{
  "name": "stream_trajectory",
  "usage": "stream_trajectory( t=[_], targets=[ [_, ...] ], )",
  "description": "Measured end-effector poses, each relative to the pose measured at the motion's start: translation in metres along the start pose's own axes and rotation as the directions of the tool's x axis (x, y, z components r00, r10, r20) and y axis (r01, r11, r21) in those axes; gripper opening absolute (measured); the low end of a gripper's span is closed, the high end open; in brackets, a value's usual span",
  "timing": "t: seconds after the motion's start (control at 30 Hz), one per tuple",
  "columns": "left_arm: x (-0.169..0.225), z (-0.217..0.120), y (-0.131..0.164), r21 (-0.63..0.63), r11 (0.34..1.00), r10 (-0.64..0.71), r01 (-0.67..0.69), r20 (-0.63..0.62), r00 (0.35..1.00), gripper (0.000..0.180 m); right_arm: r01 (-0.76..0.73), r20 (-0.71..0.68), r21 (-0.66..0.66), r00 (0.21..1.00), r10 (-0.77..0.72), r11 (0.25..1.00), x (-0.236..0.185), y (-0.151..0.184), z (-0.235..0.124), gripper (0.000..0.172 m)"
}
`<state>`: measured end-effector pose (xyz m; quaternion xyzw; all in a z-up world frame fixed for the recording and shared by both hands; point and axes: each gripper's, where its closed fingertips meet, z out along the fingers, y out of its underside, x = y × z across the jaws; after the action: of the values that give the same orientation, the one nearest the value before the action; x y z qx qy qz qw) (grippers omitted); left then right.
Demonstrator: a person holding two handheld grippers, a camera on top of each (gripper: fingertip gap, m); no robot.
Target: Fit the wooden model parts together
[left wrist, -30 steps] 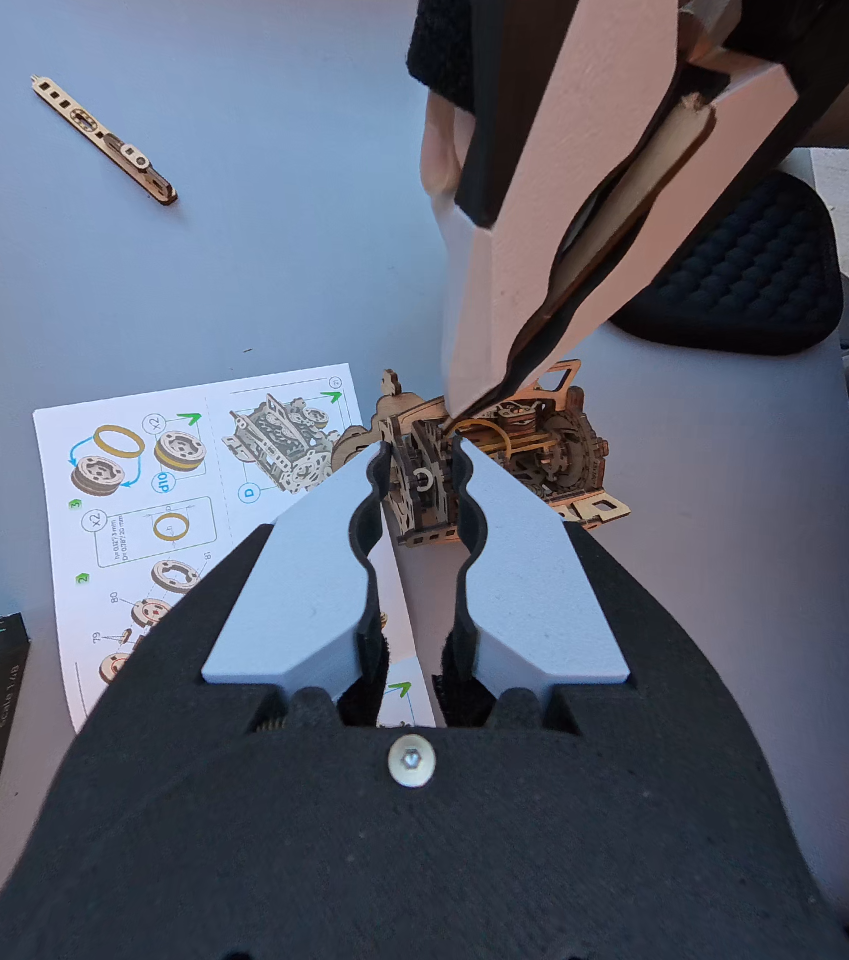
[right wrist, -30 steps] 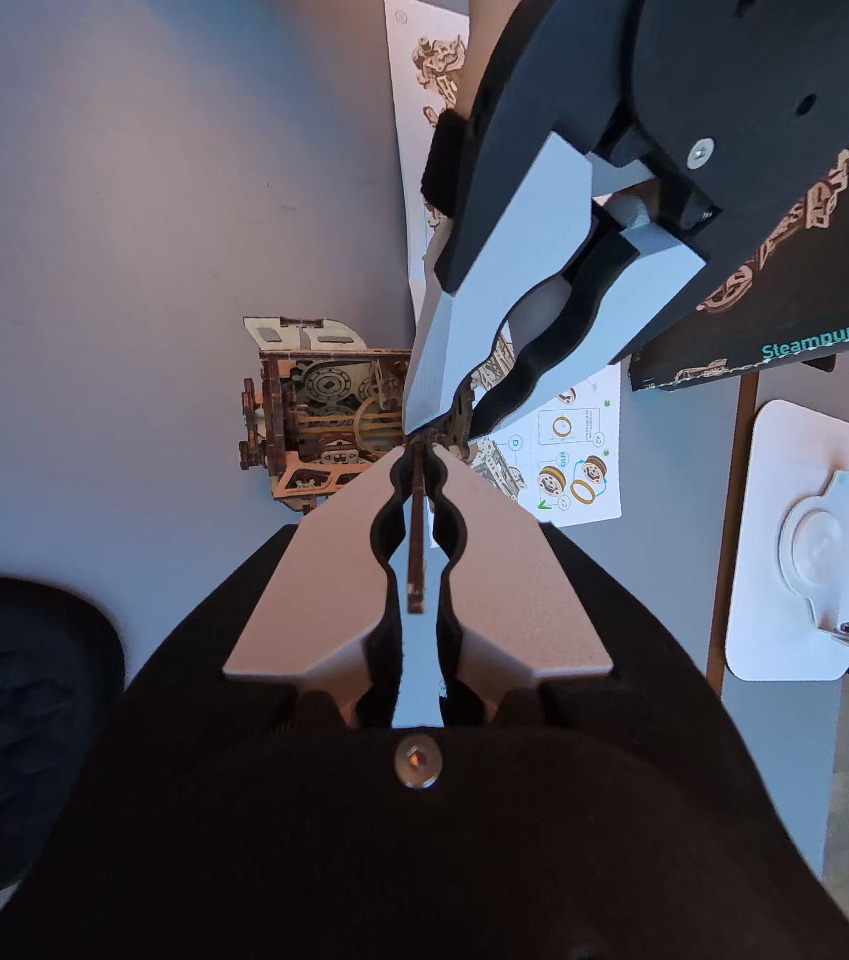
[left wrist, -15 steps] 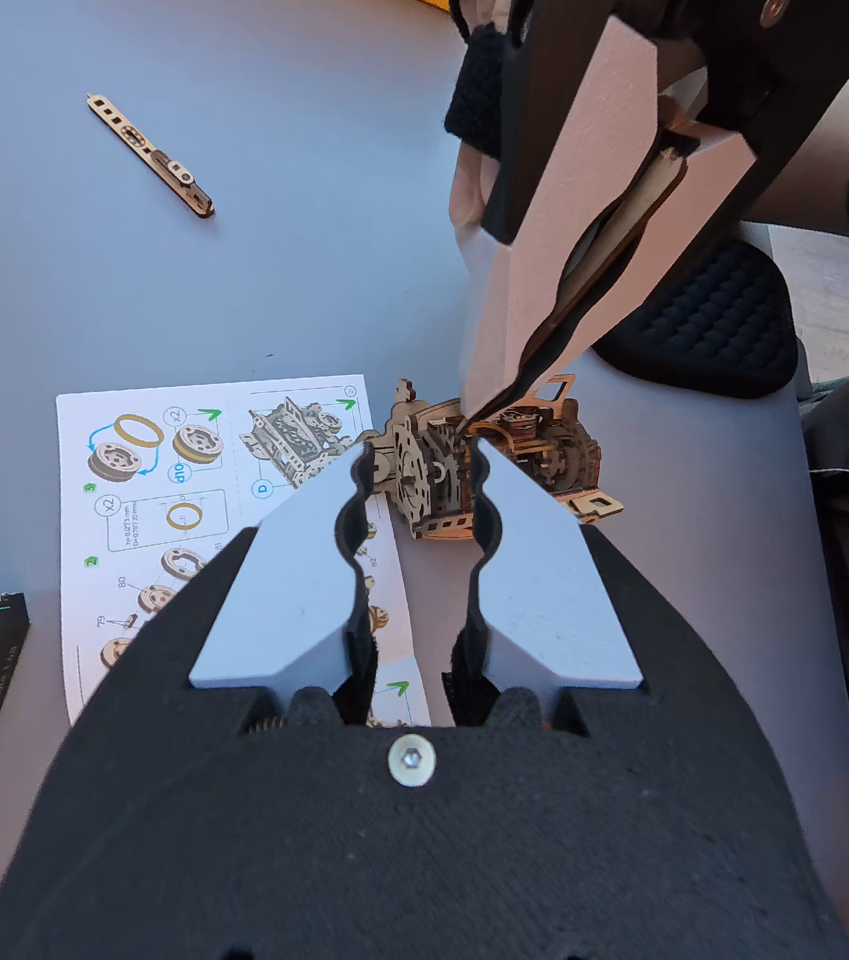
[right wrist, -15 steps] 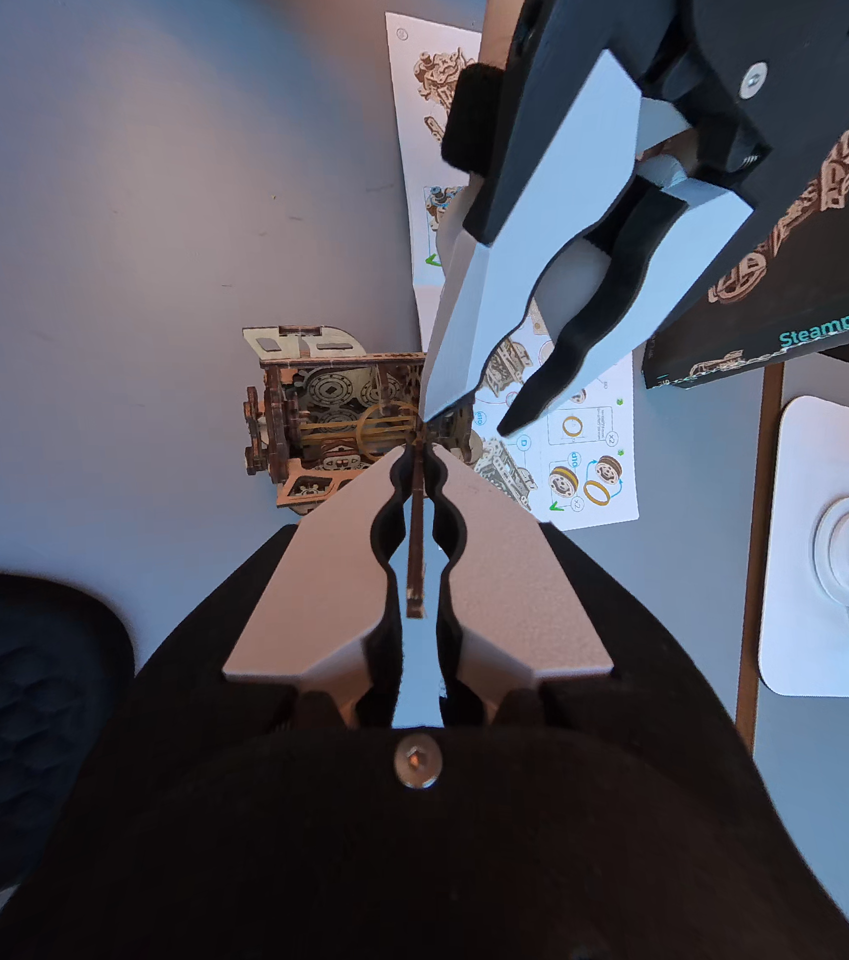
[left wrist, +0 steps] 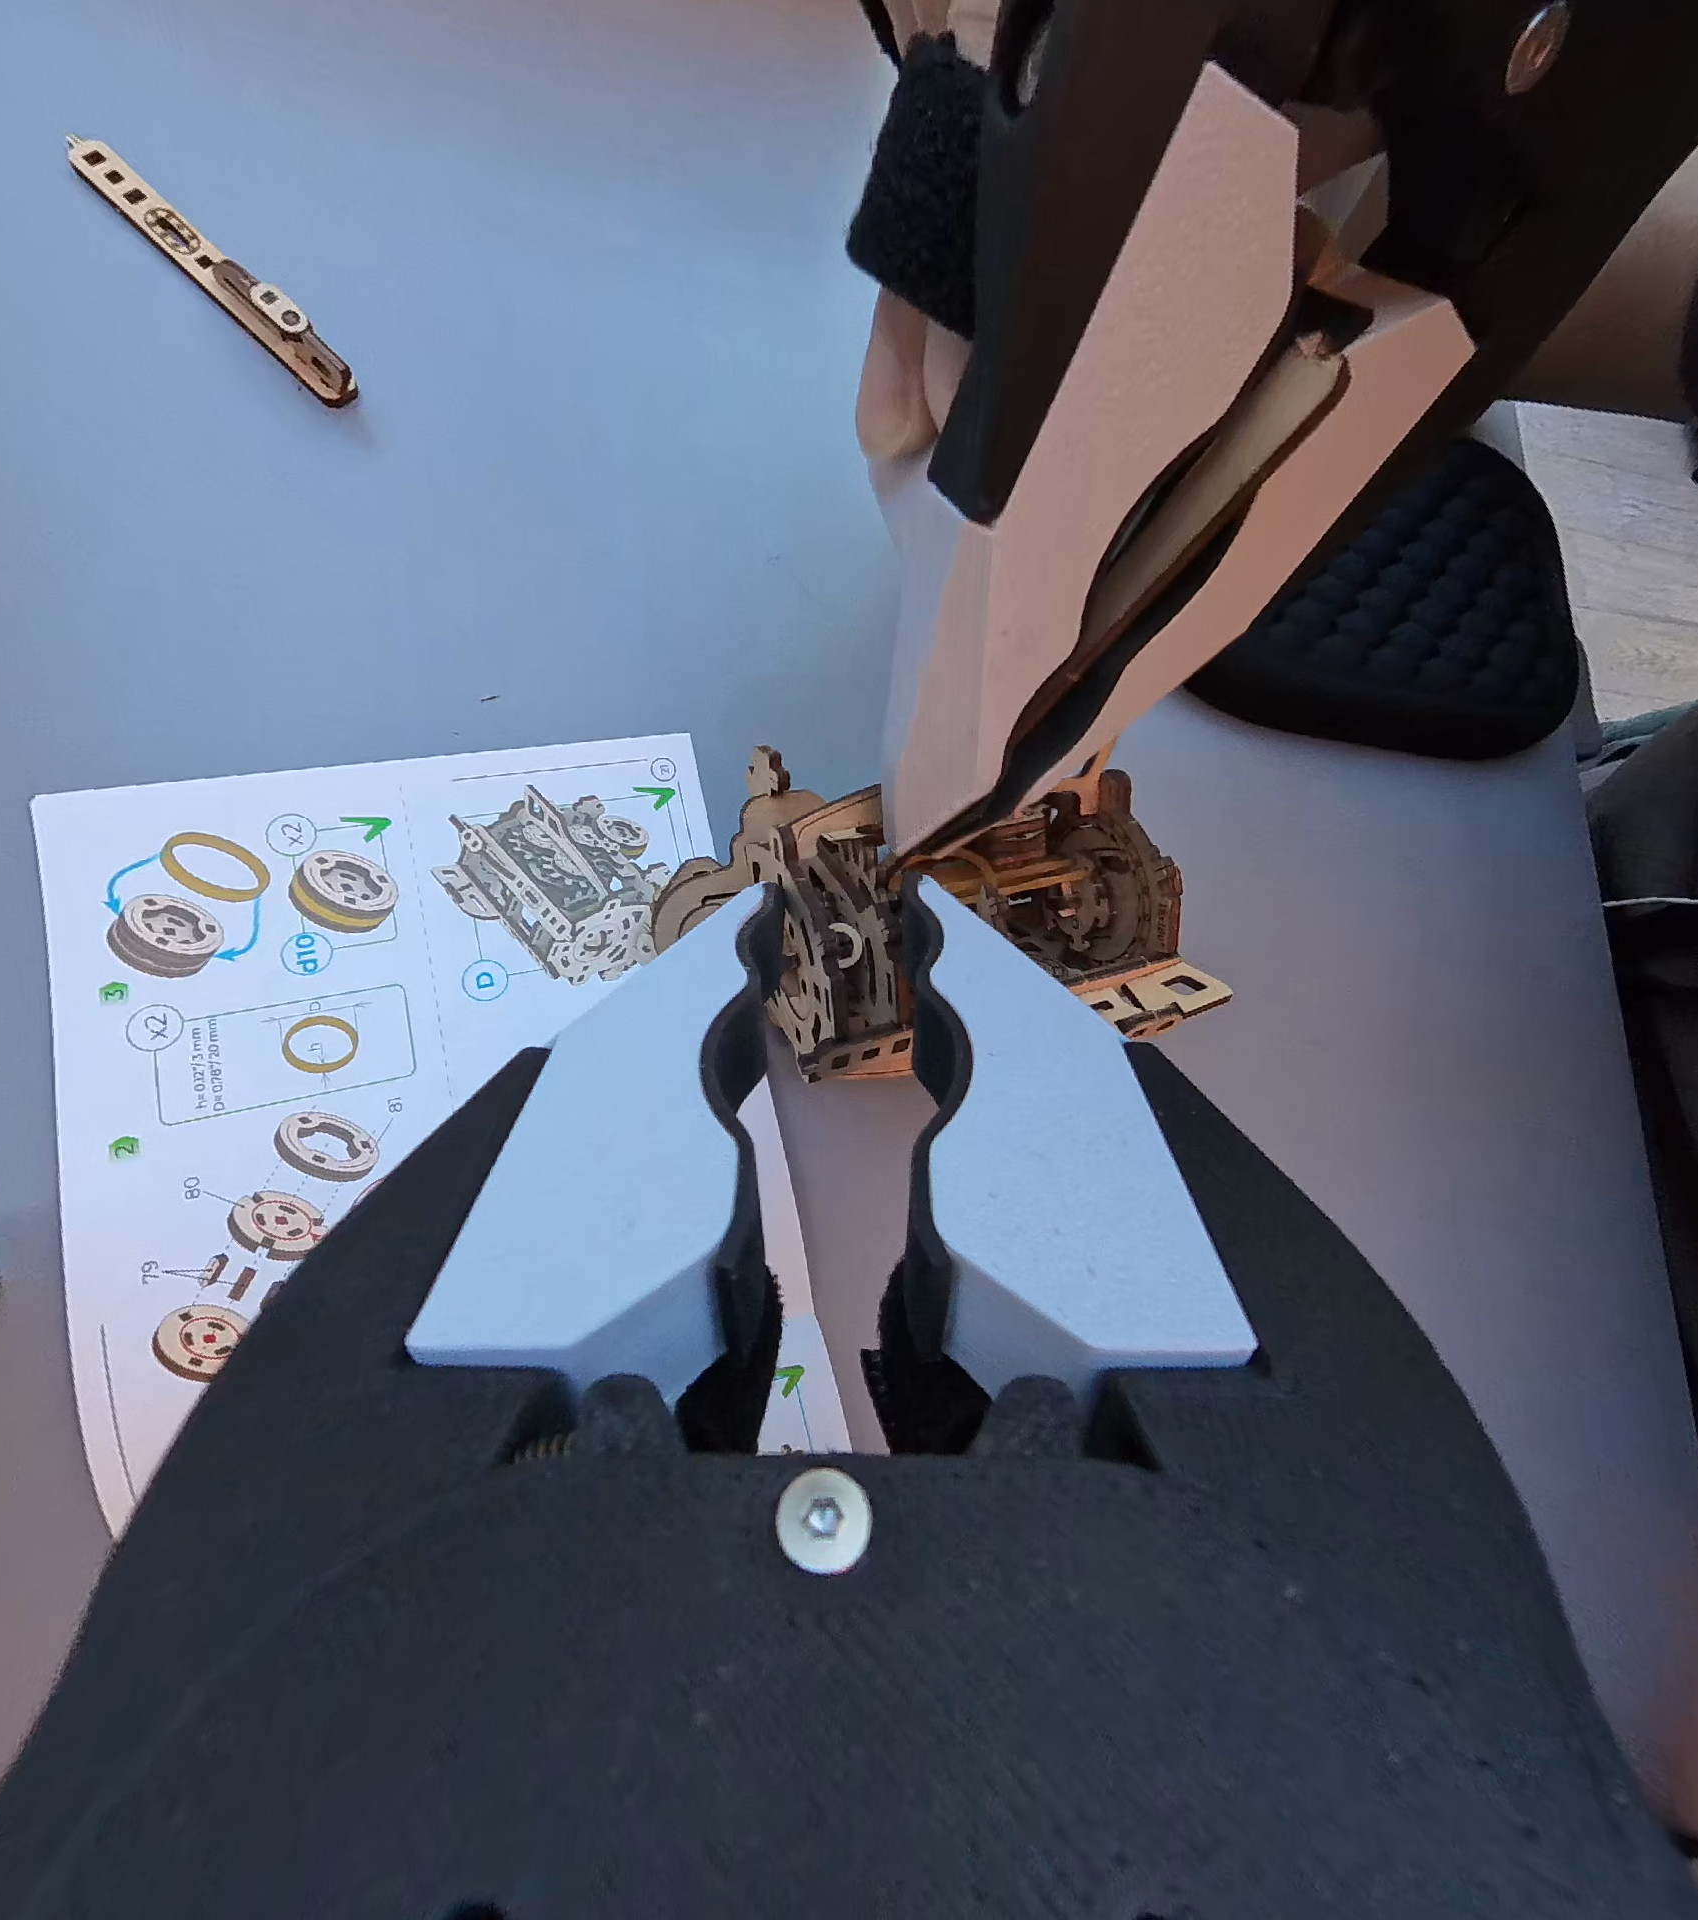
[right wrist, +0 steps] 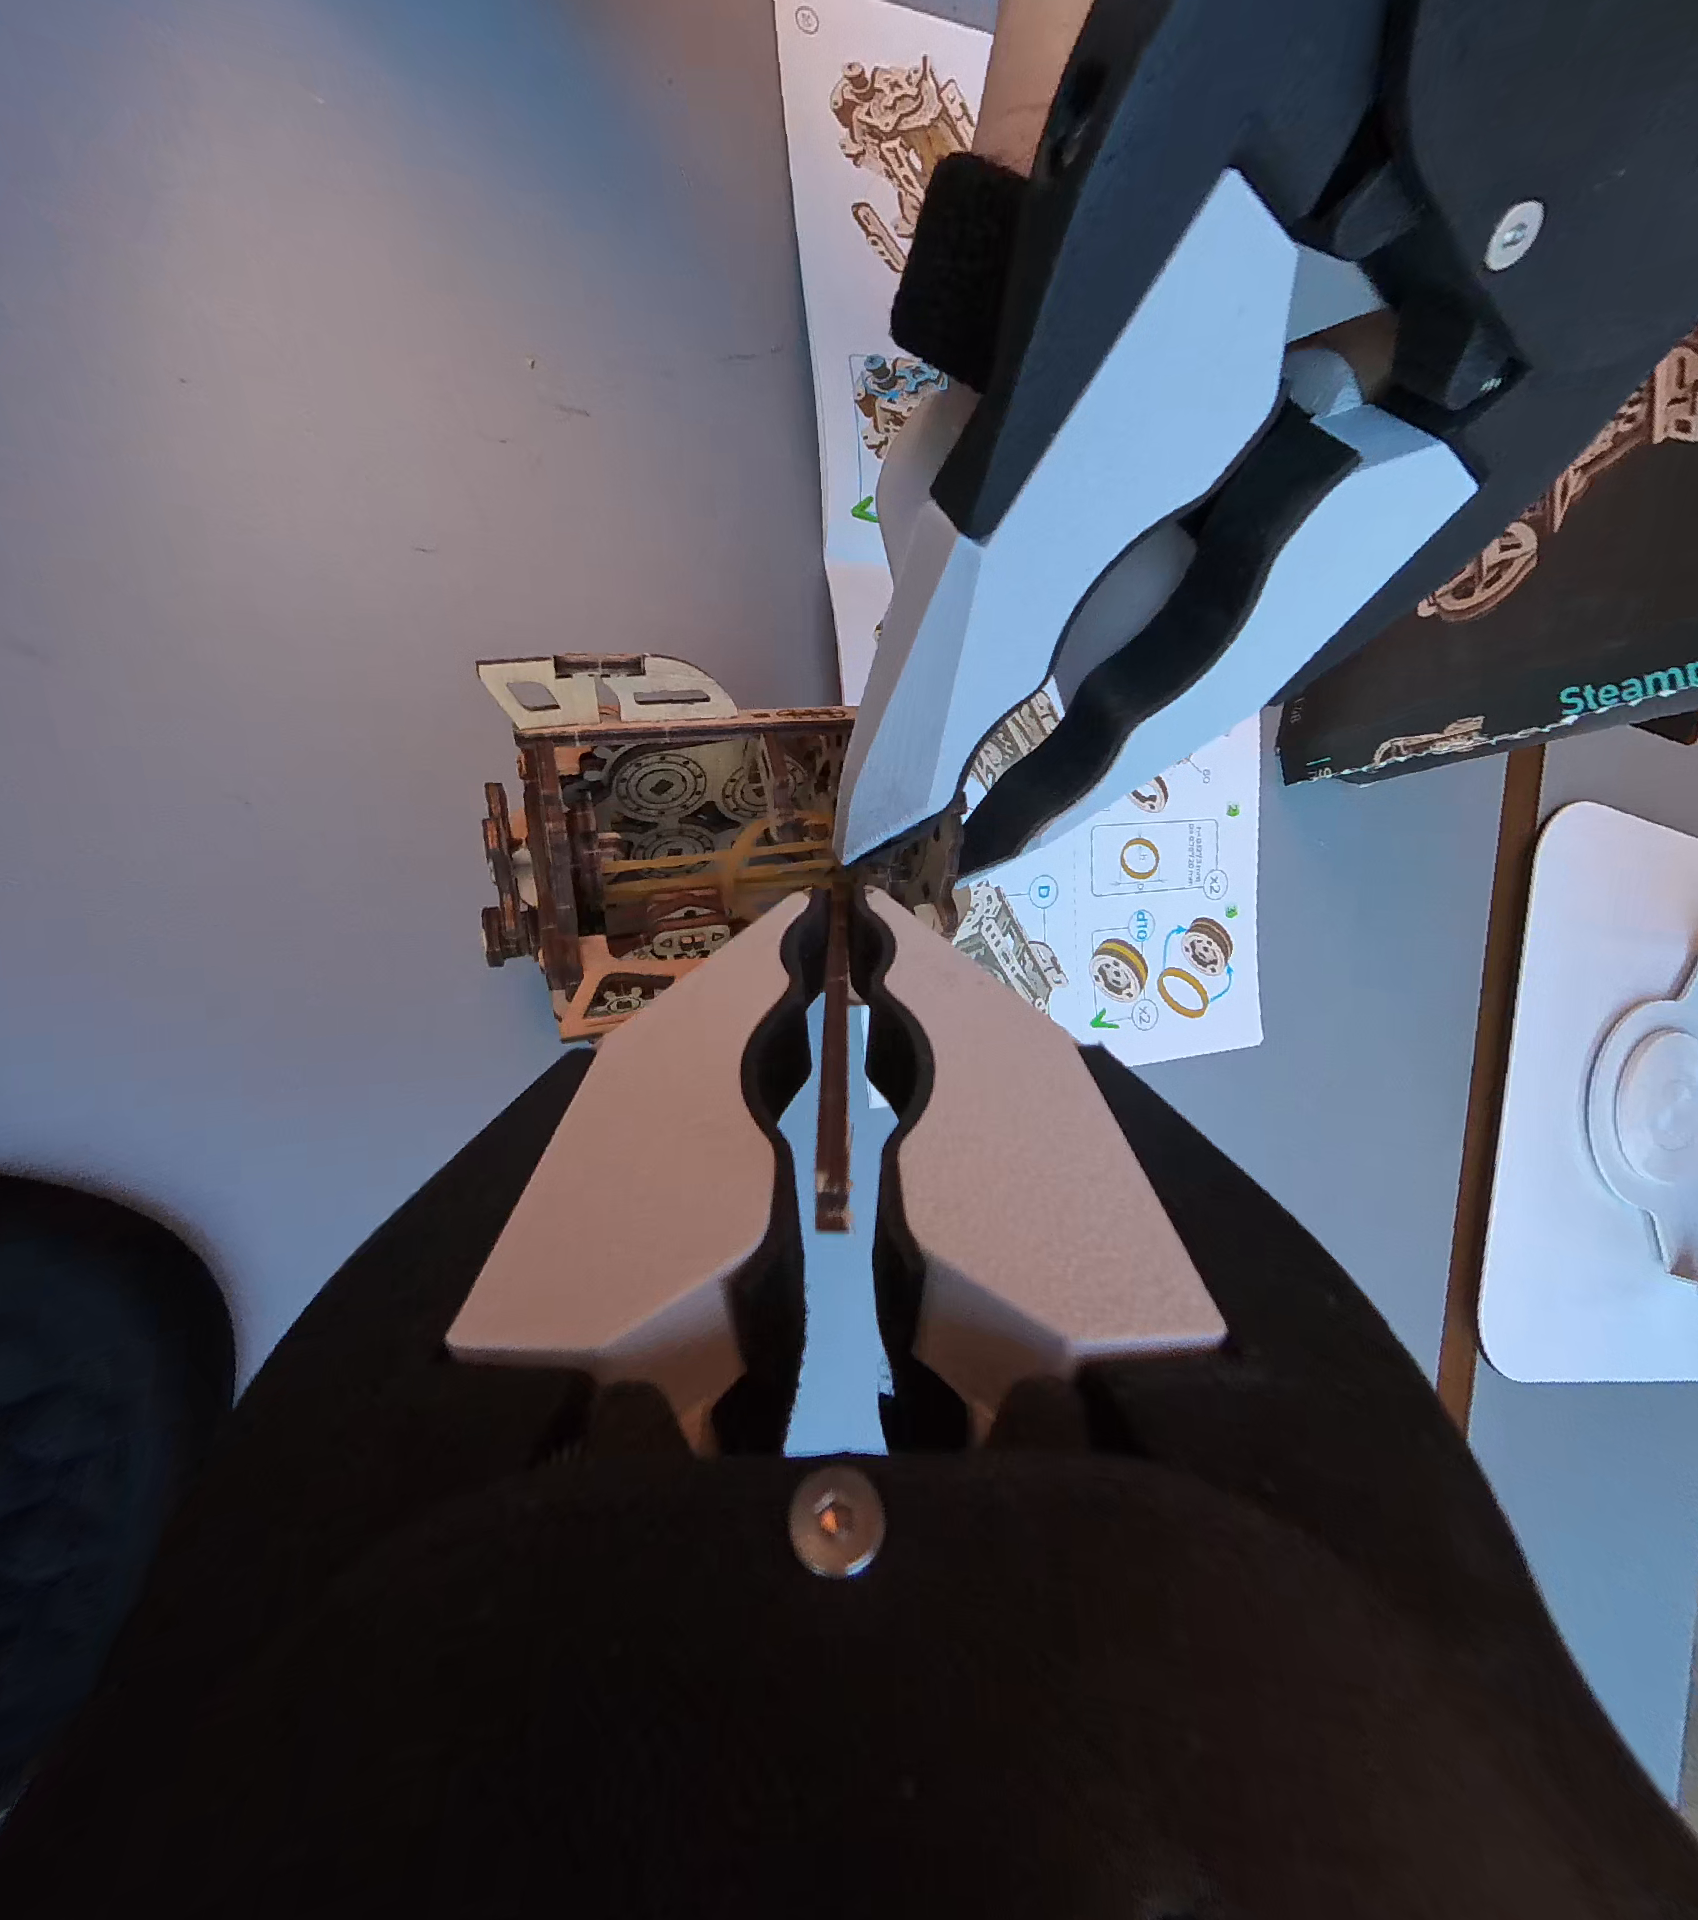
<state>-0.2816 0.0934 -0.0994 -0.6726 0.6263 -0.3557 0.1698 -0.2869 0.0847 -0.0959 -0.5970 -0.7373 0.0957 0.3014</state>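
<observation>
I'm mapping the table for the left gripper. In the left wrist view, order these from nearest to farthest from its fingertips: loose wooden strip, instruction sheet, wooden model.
1. Wooden model: at the left gripper fingertips.
2. Instruction sheet: beside it, to the left.
3. Loose wooden strip: far upper left.

Boxy wooden gear model on table; flat strip meets its top.

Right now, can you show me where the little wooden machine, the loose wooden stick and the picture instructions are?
wooden model (left wrist: 1084, 914), left wrist view, on its gear side.
loose wooden strip (left wrist: 211, 265), left wrist view, on its middle.
instruction sheet (left wrist: 232, 1049), left wrist view, on the printed page.
</observation>
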Motion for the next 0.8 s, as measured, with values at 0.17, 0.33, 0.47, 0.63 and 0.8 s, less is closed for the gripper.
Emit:
stream_trajectory(
  t=[0.17,0.33,0.47,0.63,0.8],
  targets=[
    [0.0001,-0.0003,0.0001,0.000,1.000,-0.003,0.003,-0.001,1.000,0.020,-0.009,0.001,0.027,1.000,0.009,1.000,0.0003,-0.0025,0.0002,0.001],
    [0.0001,-0.0002,0.0005,0.005,1.000,-0.015,0.015,-0.013,1.000,0.020,-0.007,-0.009,0.031,1.000,0.007,0.999,0.0005,-0.0035,-0.0009,0.000],
    [-0.0005,-0.0002,0.0003,0.009,1.000,-0.020,0.020,-0.015,1.000,0.020,-0.015,-0.029,0.042,0.999,0.016,0.999,0.0017,-0.0038,-0.0026,0.001],
    [-0.0014,-0.0014,0.0013,0.012,0.999,-0.032,0.032,-0.021,0.999,0.020,-0.037,-0.070,0.091,0.997,0.044,0.995,0.0043,-0.0083,-0.0035,0.001],
    [-0.0017,-0.0009,0.0007,0.020,0.999,-0.043,0.044,-0.029,0.999,0.020,-0.040,-0.097,0.091,0.994,0.048,0.995,0.0040,-0.0061,-0.0065,0.001]
  ],
)
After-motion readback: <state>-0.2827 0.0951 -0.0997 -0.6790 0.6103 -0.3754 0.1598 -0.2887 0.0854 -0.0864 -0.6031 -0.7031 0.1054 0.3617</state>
